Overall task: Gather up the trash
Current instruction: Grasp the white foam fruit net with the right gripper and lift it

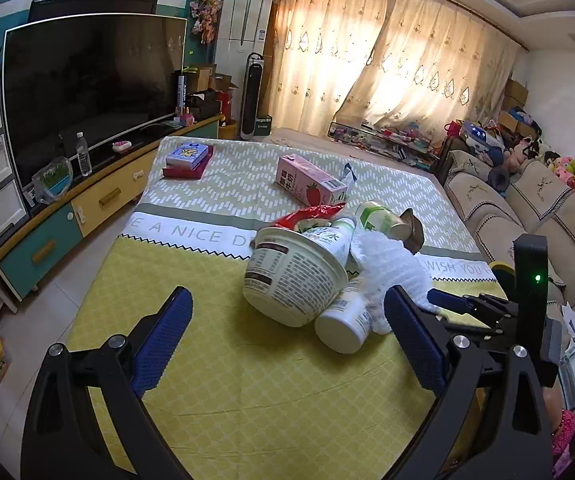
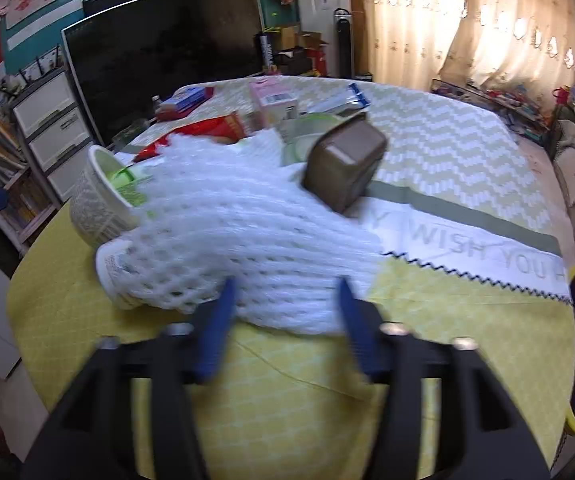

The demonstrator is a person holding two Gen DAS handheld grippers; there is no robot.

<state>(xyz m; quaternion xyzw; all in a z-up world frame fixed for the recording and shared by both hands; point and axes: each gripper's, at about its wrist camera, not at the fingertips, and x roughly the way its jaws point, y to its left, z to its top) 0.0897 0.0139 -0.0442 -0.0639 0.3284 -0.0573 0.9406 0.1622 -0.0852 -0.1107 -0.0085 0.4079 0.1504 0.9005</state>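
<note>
White foam net (image 2: pixel 247 232) edge between right gripper (image 2: pixel 285 308) blue pads

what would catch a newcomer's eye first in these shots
A heap of trash sits mid-table on the yellow cloth: a tipped noodle cup, a white foam net and a brown box atop it. The right gripper straddles the net's near edge; behind looms a big dark TV.

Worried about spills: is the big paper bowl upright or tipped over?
Tipped. The paper bowl lies on its side on the yellow tablecloth, its mouth facing the red wrapper.
</note>
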